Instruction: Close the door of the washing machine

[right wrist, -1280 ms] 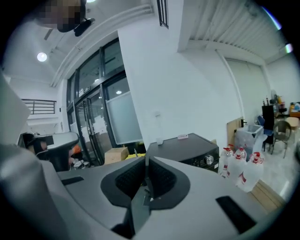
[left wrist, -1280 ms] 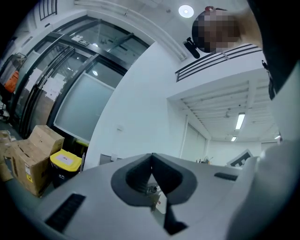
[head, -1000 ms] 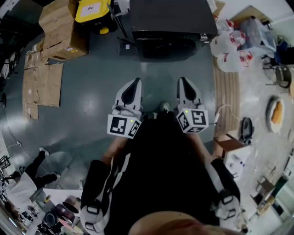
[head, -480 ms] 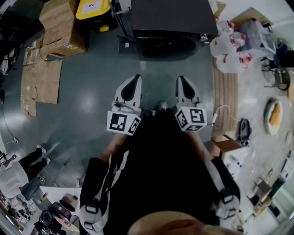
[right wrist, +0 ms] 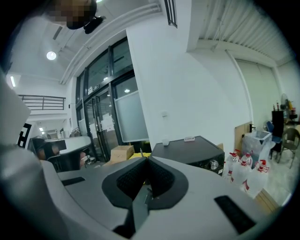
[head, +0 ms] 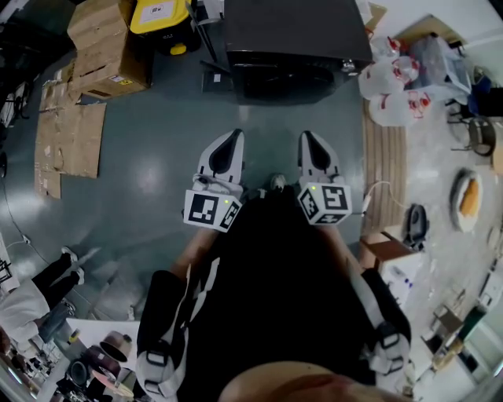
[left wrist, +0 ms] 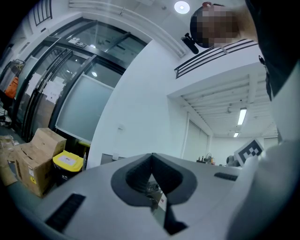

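Ahead on the floor (head: 157, 149), well apart from both claws, stands the washer (head: 295, 39), its front too dark to tell whether it is open. Left claw (head: 233, 137) and right claw (head: 306, 136) hang side by side, each pinched together on nothing.

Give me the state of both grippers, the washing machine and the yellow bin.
left gripper: jaws together, nothing between them.
right gripper: jaws together, nothing between them.
washing machine: across the floor from both grippers, untouched; door state cannot be told.
yellow bin: lid down.
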Demonstrator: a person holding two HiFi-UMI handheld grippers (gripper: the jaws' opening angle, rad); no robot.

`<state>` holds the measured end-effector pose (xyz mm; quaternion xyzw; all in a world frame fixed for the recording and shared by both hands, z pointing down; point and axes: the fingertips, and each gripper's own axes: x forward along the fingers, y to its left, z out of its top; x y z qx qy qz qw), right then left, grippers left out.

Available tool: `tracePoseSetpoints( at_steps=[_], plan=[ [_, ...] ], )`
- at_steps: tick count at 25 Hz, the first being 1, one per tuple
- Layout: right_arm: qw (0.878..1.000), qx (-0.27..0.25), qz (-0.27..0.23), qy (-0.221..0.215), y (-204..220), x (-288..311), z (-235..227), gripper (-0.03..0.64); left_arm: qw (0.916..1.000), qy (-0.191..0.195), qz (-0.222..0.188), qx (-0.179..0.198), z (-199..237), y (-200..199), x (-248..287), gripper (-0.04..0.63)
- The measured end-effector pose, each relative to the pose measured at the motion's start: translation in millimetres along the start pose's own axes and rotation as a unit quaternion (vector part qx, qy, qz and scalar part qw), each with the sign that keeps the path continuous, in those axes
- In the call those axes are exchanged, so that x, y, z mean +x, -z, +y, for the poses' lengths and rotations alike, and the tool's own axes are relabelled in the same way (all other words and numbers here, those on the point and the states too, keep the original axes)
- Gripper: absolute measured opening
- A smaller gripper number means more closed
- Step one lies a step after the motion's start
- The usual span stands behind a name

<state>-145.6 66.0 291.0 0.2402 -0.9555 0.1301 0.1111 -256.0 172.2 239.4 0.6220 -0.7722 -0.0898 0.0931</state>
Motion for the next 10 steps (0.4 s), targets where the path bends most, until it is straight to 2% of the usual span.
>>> tracePoseSetpoints(
  at_steps=[10],
  plan=[
    [1.0, -0.001, 0.006, 0.004, 0.7, -2.5, -5.2, 0.008, 1.0, -0.001, -0.001, 0.0, -5.3, 1.0, 1.1, 0.006]
  ],
)
